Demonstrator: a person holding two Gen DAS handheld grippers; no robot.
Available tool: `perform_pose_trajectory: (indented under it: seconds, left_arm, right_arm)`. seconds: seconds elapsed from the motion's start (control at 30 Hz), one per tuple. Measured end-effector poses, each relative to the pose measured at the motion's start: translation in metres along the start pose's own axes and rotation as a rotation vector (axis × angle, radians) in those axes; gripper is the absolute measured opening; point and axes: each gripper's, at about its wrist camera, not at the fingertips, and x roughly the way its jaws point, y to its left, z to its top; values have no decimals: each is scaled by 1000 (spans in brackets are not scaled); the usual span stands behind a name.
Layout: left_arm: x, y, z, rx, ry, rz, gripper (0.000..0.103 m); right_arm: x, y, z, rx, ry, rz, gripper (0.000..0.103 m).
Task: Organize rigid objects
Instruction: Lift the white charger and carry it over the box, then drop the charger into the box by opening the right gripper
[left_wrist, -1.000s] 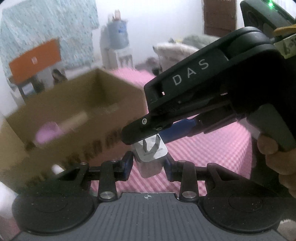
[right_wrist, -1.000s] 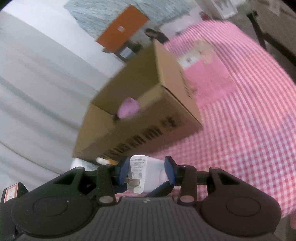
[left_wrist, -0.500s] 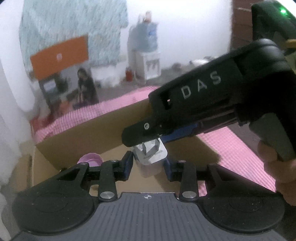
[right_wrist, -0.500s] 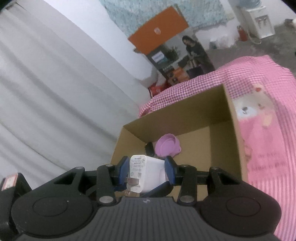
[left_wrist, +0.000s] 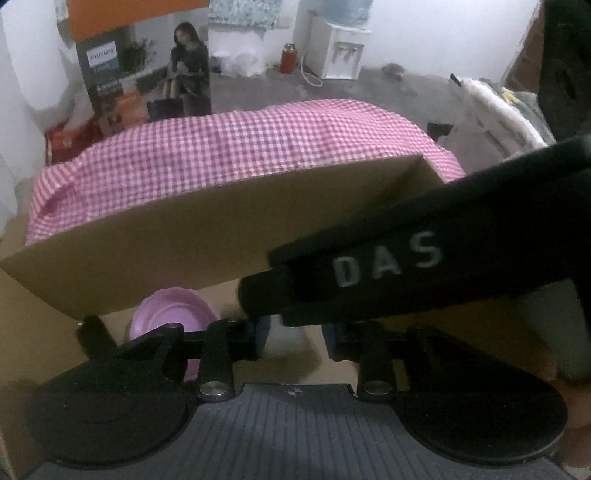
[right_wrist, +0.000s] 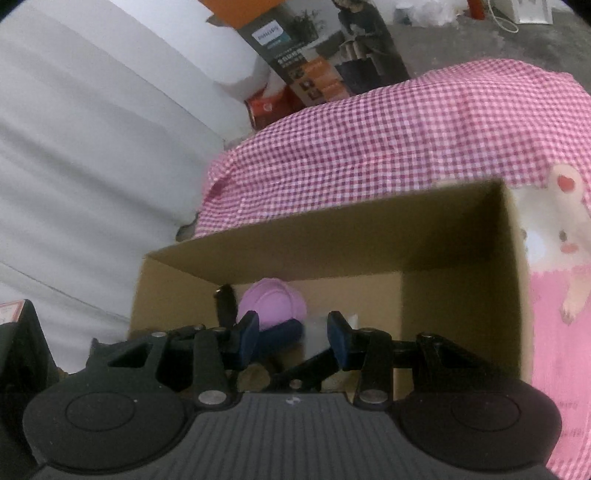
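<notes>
While the cardboard box (right_wrist: 443, 236) is sitting open on the checked cloth (right_wrist: 369, 140) mid-frame, the left tongs (left_wrist: 295, 338) are pinching narrow on a blurred pale plug (left_wrist: 295, 345) at lower centre over the box, and the right tongs (right_wrist: 293, 334) are gripping a white charger (right_wrist: 317, 330) just right of the pink bowl (right_wrist: 271, 299) lying inside

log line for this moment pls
stage: carry over box | left gripper: shut on charger | right gripper: shut on charger | in box: pink lid
</notes>
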Motion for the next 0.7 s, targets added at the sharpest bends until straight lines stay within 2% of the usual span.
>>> perform_pose_trajectory:
  seconds: [0.17, 0.3, 0.37, 0.5, 0.57, 0.7]
  left_arm:
    - [2, -6, 6, 11, -4, 14, 29]
    - [-4, -9, 5, 31, -12, 26, 33]
    - [-10, -10, 5, 39, -23, 30, 46]
    - [-35, -16, -2, 69, -68, 31, 58]
    - [-51, -19, -8, 87, -99, 37, 68]
    - [-85, -21, -20, 110, -157, 31, 77]
  right_arm:
    - [11, 1, 12, -9, 13, -20, 44]
    - [4, 6, 11, -39, -17, -16, 44]
    - [-7, 8, 7, -60, -48, -21, 44]
    - [-37, 9, -3, -77, -105, -10, 44]
    - [-55, 9, -12, -88, -140, -8, 44]
    - [-88, 9, -31, -94, -193, 5, 44]
